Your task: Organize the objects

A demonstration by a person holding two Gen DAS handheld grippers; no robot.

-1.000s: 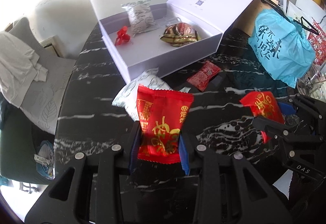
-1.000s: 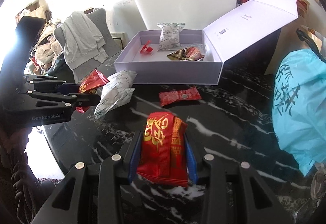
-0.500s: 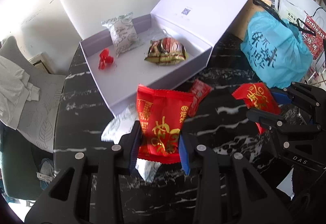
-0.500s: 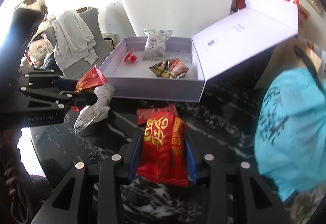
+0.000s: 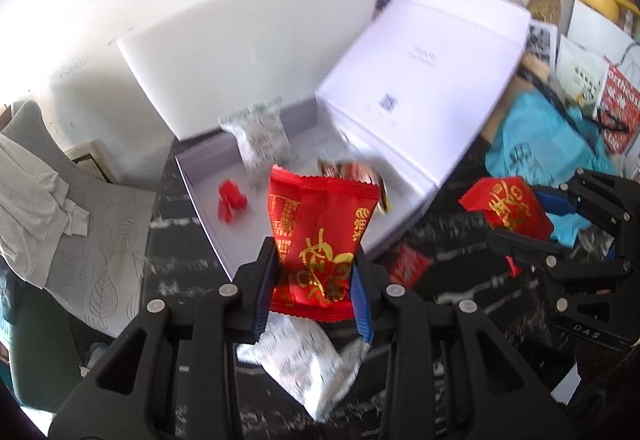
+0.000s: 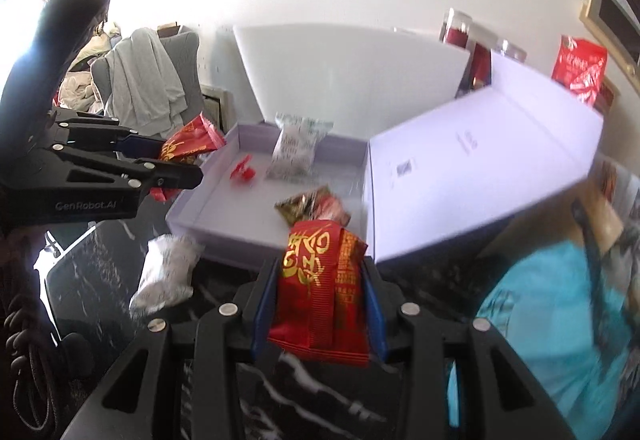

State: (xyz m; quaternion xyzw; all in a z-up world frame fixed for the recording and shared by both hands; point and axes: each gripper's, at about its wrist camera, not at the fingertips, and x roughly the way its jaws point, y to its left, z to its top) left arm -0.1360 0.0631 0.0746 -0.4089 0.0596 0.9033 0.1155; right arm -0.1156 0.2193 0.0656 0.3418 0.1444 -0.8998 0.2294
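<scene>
Red foil packet [image 5: 320, 236] clamped in left jaws, crinkly red packet [image 6: 324, 288] in right jaws, white rectangular box [image 5: 208, 208] beyond

Both tools are matte black plastic frames with triangular cut-outs and round silver screws. The left gripper [image 5: 314, 294] has blue finger pads; the right gripper [image 6: 320, 306] has them too. White lettering marks each one's side, and a coiled black cable [image 6: 24, 356] hangs beside the left one.
</scene>
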